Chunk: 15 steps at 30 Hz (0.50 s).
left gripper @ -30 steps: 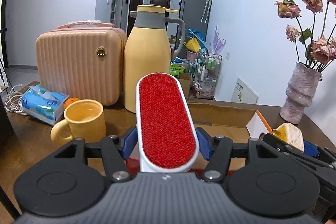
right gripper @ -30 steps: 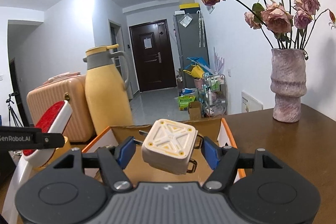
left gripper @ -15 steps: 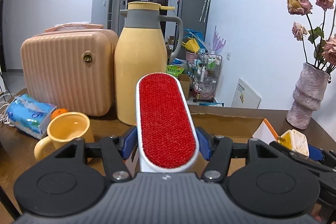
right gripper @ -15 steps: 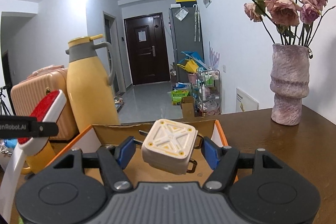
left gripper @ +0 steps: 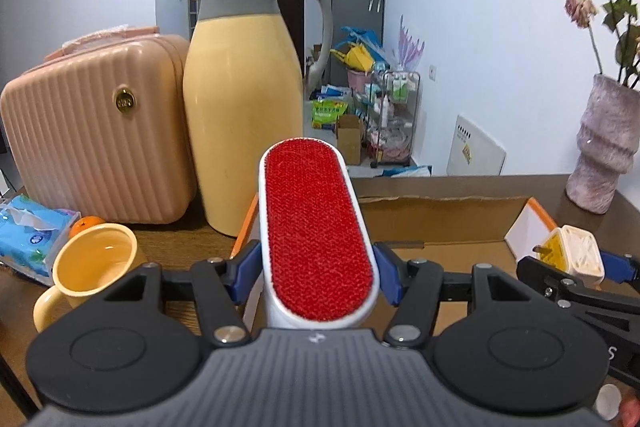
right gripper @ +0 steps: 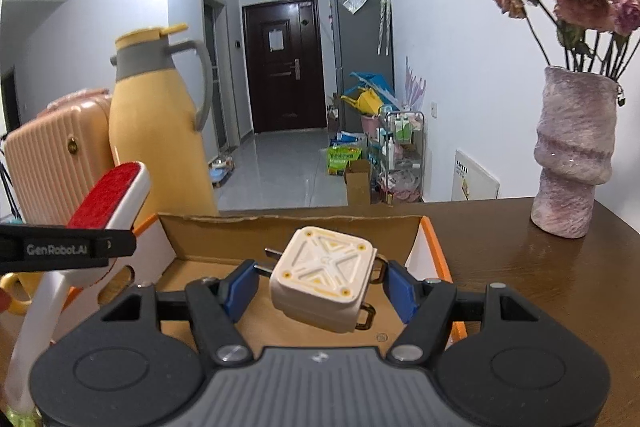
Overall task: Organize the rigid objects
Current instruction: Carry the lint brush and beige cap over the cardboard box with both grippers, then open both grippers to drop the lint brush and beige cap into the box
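Note:
My left gripper (left gripper: pixel 316 273) is shut on a white lint brush with a red pad (left gripper: pixel 316 227), held over the left edge of an open cardboard box (left gripper: pixel 440 223). The brush also shows in the right wrist view (right gripper: pixel 108 203). My right gripper (right gripper: pixel 320 285) is shut on a white and yellow plug adapter (right gripper: pixel 324 283) with metal prongs, held above the inside of the box (right gripper: pixel 280 235). The adapter shows at the right in the left wrist view (left gripper: pixel 572 255).
A yellow thermos jug (left gripper: pixel 244 99), a pink ribbed case (left gripper: pixel 96 135), a yellow mug (left gripper: pixel 94 267), a tissue pack (left gripper: pixel 32 231) and an orange (left gripper: pixel 82 225) stand left of the box. A grey vase (right gripper: pixel 572 155) with dried roses stands at the right on the brown table (right gripper: pixel 540 287).
Both grippers have moved forward toward the box with their objects held. The jug, case and vase loom larger, and the box now lies under both grippers.

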Each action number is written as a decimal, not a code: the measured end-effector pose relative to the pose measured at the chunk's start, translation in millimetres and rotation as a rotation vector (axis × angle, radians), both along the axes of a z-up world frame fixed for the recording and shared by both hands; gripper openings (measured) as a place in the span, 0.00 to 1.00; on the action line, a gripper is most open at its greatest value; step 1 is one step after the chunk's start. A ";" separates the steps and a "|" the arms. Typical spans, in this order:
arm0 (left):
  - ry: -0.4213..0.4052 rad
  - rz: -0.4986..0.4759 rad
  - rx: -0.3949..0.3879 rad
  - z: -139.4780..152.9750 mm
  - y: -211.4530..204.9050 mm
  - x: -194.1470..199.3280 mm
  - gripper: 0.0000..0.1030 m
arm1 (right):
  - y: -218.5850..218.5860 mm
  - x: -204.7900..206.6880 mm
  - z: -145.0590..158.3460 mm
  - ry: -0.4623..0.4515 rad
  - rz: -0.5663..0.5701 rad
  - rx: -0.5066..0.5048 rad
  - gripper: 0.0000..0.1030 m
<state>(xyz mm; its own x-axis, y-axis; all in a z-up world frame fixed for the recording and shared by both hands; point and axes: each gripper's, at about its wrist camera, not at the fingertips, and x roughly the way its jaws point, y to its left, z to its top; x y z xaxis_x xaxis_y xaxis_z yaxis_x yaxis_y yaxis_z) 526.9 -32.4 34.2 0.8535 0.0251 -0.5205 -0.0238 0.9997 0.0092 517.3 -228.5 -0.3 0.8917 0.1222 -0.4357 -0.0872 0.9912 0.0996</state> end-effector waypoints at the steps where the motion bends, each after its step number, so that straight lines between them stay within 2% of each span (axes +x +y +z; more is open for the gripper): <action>1: 0.008 0.003 0.001 -2.0 1.2 3.2 0.59 | 0.7 2.3 -1.5 0.008 0.001 -0.005 0.66; 4: 0.028 0.006 0.000 -6.6 2.9 9.6 0.59 | 0.3 7.3 -5.0 0.028 -0.004 -0.016 0.66; 6: 0.059 0.004 0.008 -8.5 2.4 11.7 0.83 | -1.6 8.2 -5.9 0.041 -0.018 -0.023 0.67; 7: 0.075 -0.008 0.007 -8.3 2.3 11.3 0.99 | -2.9 7.6 -5.5 0.039 -0.030 -0.030 0.78; 9: 0.076 -0.015 0.010 -4.5 1.6 5.3 1.00 | -5.0 4.7 -2.8 0.029 -0.053 -0.039 0.97; 15: 0.040 -0.011 0.015 1.2 -0.7 -4.4 1.00 | -7.9 1.1 1.1 0.023 -0.051 -0.033 1.00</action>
<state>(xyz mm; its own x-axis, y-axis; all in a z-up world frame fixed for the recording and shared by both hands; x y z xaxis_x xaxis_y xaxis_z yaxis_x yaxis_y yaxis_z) 522.5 -33.1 35.4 0.8324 0.0239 -0.5537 -0.0122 0.9996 0.0248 518.4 -236.4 0.8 0.8861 0.0621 -0.4593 -0.0347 0.9971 0.0678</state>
